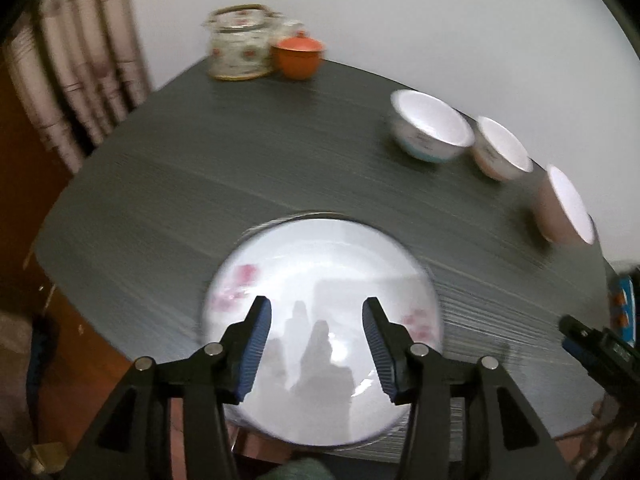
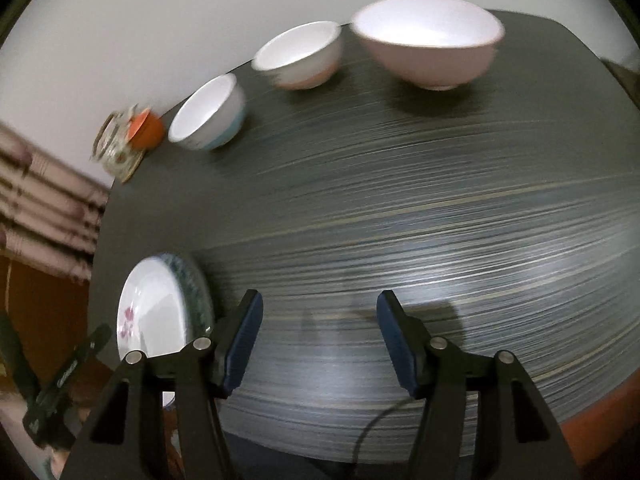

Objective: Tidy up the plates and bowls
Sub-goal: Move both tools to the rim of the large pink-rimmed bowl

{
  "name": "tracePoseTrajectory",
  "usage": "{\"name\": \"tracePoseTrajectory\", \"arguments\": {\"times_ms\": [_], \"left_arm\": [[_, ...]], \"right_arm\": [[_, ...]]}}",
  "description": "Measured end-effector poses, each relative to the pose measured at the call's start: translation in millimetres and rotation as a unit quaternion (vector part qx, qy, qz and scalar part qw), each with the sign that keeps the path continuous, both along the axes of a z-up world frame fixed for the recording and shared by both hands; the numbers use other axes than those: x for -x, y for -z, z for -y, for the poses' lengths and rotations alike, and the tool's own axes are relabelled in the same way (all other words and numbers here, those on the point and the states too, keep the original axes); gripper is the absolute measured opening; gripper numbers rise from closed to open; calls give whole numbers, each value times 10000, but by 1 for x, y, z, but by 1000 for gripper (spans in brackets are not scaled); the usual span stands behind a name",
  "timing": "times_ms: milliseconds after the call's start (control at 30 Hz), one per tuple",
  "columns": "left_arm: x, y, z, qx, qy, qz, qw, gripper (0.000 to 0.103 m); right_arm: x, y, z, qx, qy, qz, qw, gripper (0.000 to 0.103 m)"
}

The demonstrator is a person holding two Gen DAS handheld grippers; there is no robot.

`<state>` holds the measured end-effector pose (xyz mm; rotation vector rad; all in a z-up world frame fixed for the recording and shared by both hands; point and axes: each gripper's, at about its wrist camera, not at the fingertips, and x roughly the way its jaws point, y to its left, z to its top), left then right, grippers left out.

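Observation:
A white plate with pink flowers (image 1: 320, 264) lies near the table's front edge, on top of a green-patterned plate (image 2: 198, 292). My left gripper (image 1: 316, 308) hovers open over it, with nothing between its blue pads. Three bowls stand in a row along the far edge: a blue-banded one (image 2: 208, 114), a pink-banded one (image 2: 300, 56) and a larger pale pink one (image 2: 428, 40). To the right of the plates, my right gripper (image 2: 320, 300) is open over bare table. Its finger (image 1: 576, 340) shows at the right edge of the left wrist view.
A flowered glass teapot (image 1: 238, 48) and an orange lidded cup (image 1: 298, 58) stand at the table's far left corner. A striped curtain (image 1: 80, 60) hangs to the left, and a pale wall backs the dark grey table (image 2: 400, 220). A cable (image 2: 372, 428) hangs over the front edge.

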<state>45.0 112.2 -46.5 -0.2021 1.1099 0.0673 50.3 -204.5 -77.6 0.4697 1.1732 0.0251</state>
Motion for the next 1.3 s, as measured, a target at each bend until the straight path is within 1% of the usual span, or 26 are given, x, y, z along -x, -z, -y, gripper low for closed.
{"name": "tracePoseTrajectory", "arguments": {"times_ms": [100,133,200,233,333,400,433,467,533,600,667,733,933,1100,1200,1300], "left_arm": [[-14,-8,39,171,387,-53,9991,49],[-19,-10,49,199,484,-59,9986,52],[-28,-14,71,155,656,-47,9977,56],[-33,-16,83,99,756,-26,9971,56],[-51,-21,114,-36,975,-34,9952,57],[-63,-25,135,10,1093,-56,9940,58],[-70,-26,143,59,1150,-82,9933,58],[-76,-27,151,118,1208,-109,9926,58],[-93,-31,172,278,1290,-136,9912,58],[-106,-35,192,274,1360,-71,9903,58],[-118,-36,206,325,1405,-85,9895,59],[-133,-34,220,487,1444,-190,9881,59],[-172,-24,245,885,1250,-416,9873,59],[-196,-9,266,1022,1215,-628,9853,59],[-209,5,274,1082,1122,-838,9842,59],[-225,22,280,1056,1046,-1000,9838,59]], "right_arm": [[-2,2,23,-7,216,-18,9998,57],[-2,2,30,-40,293,-41,9996,57],[-4,0,47,55,424,-5,9991,57],[-5,-2,54,130,444,35,9989,57],[-10,-11,72,588,481,230,9968,57],[-17,-18,84,940,434,377,9939,59],[-20,-20,90,1014,435,422,9930,61],[-24,-22,97,1020,452,463,9927,63],[-33,-25,113,864,519,489,9937,63],[-45,-28,129,669,614,499,9946,63],[-56,-30,143,501,688,498,9951,64],[-68,-32,156,406,755,488,9951,64],[-104,-29,176,448,813,387,9949,64],[-128,-21,186,435,864,296,9949,64],[-141,-12,193,418,911,195,9948,64],[-153,-2,198,411,936,63,9947,64]]}}
